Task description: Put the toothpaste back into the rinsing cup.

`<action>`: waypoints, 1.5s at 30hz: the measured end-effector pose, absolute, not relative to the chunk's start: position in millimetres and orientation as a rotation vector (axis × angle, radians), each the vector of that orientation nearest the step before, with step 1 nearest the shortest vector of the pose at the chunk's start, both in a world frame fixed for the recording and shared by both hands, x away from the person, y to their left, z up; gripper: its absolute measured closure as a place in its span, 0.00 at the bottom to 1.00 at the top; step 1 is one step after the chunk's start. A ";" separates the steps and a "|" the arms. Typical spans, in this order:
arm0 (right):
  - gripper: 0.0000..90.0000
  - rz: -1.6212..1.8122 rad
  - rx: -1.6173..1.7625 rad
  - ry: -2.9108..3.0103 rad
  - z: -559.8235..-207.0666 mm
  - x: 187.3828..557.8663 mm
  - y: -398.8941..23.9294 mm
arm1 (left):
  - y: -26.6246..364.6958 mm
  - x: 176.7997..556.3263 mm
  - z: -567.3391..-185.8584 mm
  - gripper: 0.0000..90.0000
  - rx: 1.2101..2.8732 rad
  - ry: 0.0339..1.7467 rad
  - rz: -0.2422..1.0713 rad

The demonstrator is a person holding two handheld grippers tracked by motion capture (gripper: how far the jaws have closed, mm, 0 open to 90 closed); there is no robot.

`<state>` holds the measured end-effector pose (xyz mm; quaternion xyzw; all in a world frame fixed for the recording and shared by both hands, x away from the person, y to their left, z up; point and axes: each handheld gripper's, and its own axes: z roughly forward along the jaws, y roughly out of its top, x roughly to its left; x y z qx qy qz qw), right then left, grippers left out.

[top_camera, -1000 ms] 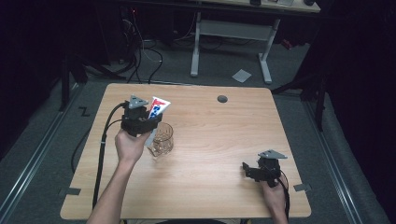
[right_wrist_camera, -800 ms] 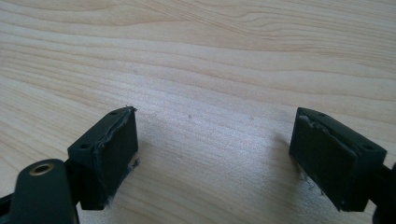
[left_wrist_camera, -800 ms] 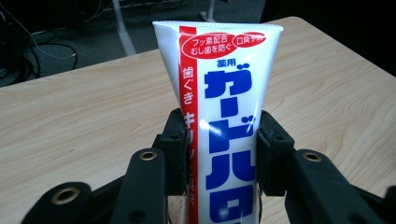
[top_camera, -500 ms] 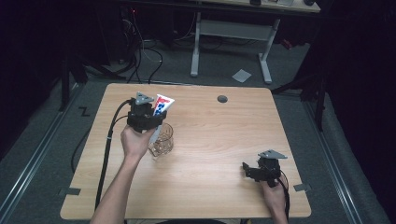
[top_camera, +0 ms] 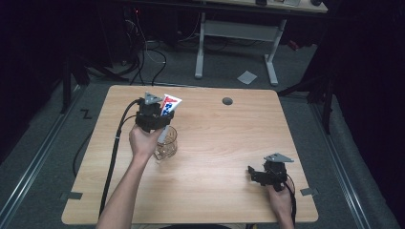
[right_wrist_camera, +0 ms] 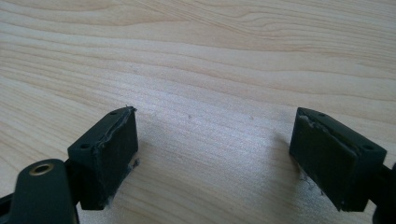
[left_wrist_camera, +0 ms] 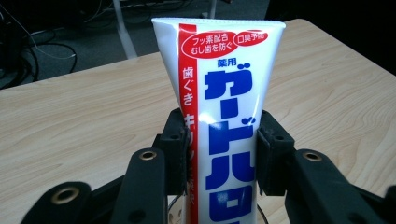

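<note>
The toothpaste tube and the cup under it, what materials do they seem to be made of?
The toothpaste tube looks like soft glossy plastic: light reflects on its printed white, red and blue skin, and its top end is flat and crimped. The cup seems clear glass or hard clear plastic; the wooden table shows through its wall, so I cannot say which.
</note>
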<state>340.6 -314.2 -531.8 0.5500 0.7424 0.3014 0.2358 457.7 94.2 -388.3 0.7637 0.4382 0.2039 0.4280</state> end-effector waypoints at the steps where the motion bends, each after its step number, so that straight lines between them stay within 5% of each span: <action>1: 0.17 0.827 1.511 2.035 -531.8 340.5 -314.2 | 93.6 458.3 -389.3 0.69 1.912 1.095 0.512; 45: 0.17 0.827 1.510 2.036 -531.8 340.6 -314.1 | 81.1 461.9 -409.9 0.68 1.975 1.075 0.516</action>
